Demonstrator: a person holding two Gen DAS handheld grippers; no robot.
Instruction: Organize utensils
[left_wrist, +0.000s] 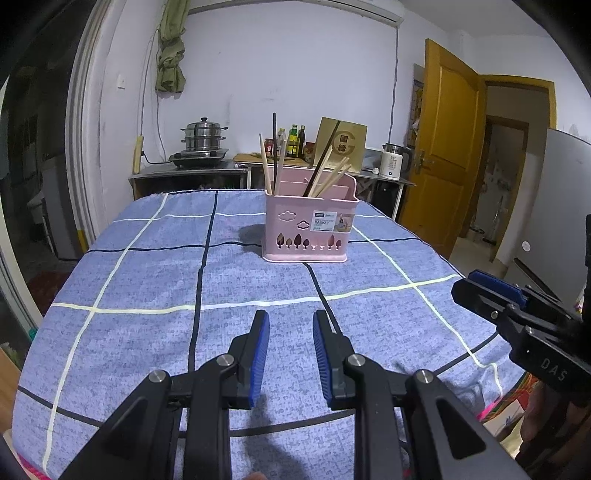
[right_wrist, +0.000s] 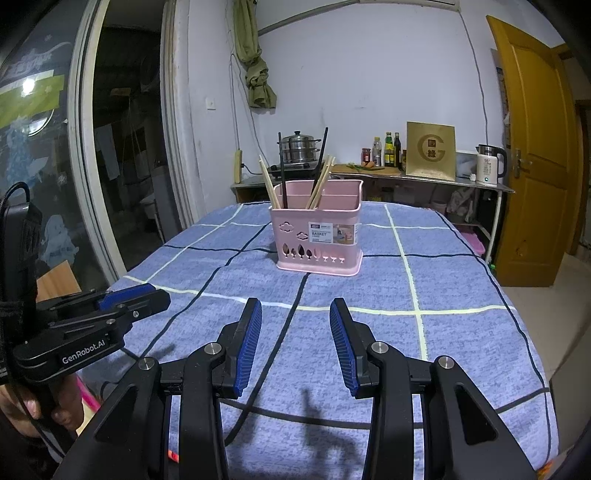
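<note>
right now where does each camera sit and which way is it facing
Left wrist view: sits on the left tongs, facing forward over the checked cloth toward the pink basket; its own open fingers show below, the right tongs at the right edge.
Right wrist view: sits on the right tongs, facing the same pink basket; its own open fingers show, plus the left tongs and a hand at the left edge.
Shared: basket, chopsticks, cloth, counter with the steel pot, white kettle, yellow door.

Pink basket (left_wrist: 309, 221) stands upright, well ahead of both grippers, wooden and black chopsticks (left_wrist: 325, 176) leaning inside
</note>
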